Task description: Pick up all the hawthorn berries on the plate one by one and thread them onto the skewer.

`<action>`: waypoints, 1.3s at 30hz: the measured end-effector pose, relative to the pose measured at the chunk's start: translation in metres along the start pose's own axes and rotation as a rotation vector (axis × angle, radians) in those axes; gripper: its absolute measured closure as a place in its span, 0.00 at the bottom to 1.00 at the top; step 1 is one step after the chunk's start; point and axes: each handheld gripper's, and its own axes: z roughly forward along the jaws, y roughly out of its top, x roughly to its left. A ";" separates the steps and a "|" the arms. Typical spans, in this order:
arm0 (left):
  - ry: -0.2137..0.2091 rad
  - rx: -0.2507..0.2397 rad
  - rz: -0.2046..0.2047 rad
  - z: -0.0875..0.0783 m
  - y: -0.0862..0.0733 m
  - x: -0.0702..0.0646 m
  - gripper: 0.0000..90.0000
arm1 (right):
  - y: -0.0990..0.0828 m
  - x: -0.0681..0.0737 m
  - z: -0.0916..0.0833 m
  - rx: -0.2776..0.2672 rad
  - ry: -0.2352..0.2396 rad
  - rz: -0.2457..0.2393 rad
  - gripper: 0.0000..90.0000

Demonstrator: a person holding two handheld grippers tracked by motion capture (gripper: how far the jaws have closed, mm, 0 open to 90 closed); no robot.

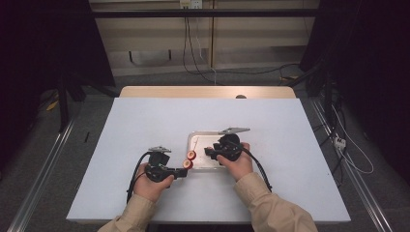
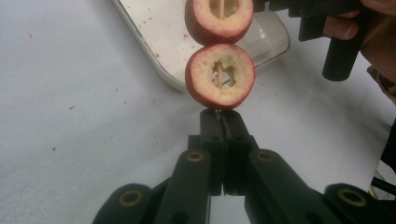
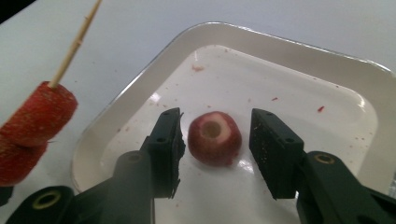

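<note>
My left gripper (image 2: 222, 116) is shut on the lower end of a thin wooden skewer (image 3: 74, 44). Two cored red fruits are threaded on it, one (image 2: 219, 77) just above the jaws and a second (image 2: 218, 18) beyond it. In the high view this gripper (image 1: 185, 172) sits at the tray's near left corner. A third cored red fruit (image 3: 215, 137) lies on the white tray (image 3: 280, 39). My right gripper (image 3: 217, 119) stands open around it, with a gap on each side of the fruit. From above, the right gripper (image 1: 209, 152) hovers over the tray (image 1: 200, 137).
Small red crumbs dot the tray and the pale tabletop (image 1: 145, 125) around it. The table's wooden far edge (image 1: 208, 92) lies well behind the tray. Cables trail from both grippers toward the person's sleeves.
</note>
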 end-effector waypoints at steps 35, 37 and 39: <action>-0.026 0.111 0.009 0.010 -0.004 -0.005 1.00 | 0.014 -0.016 -0.015 -0.117 0.043 0.151 0.68; -0.032 0.111 0.013 0.011 -0.003 -0.007 1.00 | 0.019 -0.014 -0.023 -0.135 0.061 0.140 0.68; -0.032 0.102 0.017 0.010 -0.002 -0.009 1.00 | 0.022 -0.010 -0.028 -0.143 0.072 0.127 0.68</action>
